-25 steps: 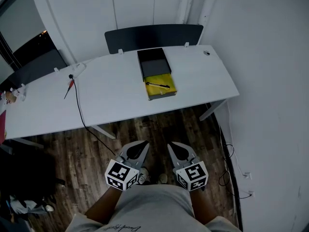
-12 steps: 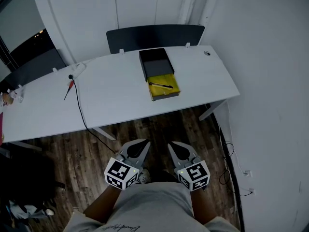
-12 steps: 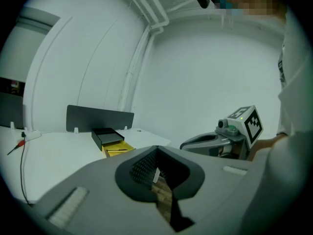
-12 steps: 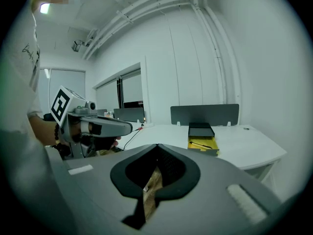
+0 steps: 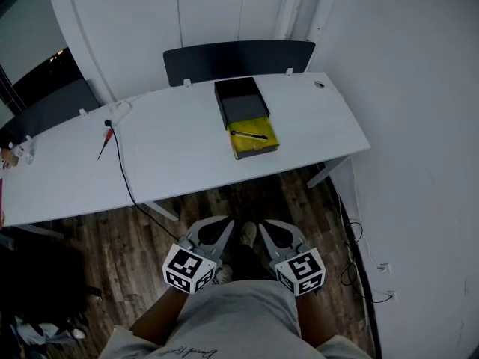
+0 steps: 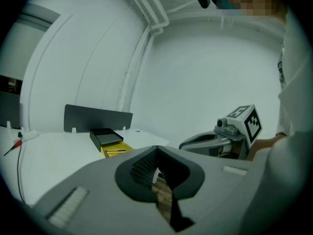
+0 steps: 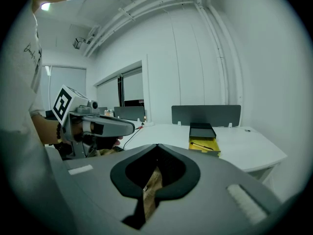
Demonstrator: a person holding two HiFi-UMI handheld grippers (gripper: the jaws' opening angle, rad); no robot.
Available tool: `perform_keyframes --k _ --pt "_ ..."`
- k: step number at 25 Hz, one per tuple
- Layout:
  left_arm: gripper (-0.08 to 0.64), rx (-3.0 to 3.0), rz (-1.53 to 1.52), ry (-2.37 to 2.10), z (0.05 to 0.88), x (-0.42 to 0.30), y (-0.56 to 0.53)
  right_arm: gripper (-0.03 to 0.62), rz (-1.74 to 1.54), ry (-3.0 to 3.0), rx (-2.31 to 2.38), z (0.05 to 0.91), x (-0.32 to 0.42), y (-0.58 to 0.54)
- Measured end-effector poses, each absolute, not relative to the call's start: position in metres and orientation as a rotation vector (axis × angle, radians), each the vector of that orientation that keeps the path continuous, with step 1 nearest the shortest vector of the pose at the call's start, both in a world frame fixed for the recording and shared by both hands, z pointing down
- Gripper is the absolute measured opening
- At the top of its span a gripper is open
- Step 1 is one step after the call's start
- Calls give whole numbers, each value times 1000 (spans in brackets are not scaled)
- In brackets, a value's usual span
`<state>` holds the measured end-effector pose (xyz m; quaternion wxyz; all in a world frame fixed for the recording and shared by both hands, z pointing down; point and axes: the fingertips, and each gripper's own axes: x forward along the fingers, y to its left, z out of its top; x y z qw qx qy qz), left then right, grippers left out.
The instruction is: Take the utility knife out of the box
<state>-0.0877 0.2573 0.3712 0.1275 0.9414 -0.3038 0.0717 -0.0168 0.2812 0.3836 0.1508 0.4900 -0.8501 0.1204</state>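
On the white table point(image 5: 172, 148) lies an open box: a yellow tray point(image 5: 254, 142) pulled out of a black sleeve point(image 5: 241, 101). A thin black utility knife point(image 5: 249, 134) lies across the yellow tray, also visible as the knife point(image 7: 201, 145) in the right gripper view. Both grippers hang close to my body over the wooden floor, well short of the table. My left gripper point(image 5: 215, 230) and my right gripper point(image 5: 274, 232) are shut with nothing between their jaws. The yellow tray point(image 6: 117, 150) shows far ahead in the left gripper view.
A dark divider panel point(image 5: 238, 57) stands along the table's far edge. A black cable point(image 5: 123, 167) and a red-handled tool point(image 5: 109, 132) lie on the table's left part. A white wall point(image 5: 419, 126) closes the right side, with cords on the floor point(image 5: 352, 260) beside it.
A shoe has come into view on the floor between the two grippers. Both grippers stay shut and close to my body; the table and box look unchanged.
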Motion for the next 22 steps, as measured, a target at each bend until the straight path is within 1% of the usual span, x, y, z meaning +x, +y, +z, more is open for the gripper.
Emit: perform_keyframes --k 9,22 --pt "2 2740 213 -881 372 -87 232 14 350 -2444 1413 386 -16 256" --pt "2 2713 234 -892 383 -66 169 15 388 -2434 1404 400 8 193"
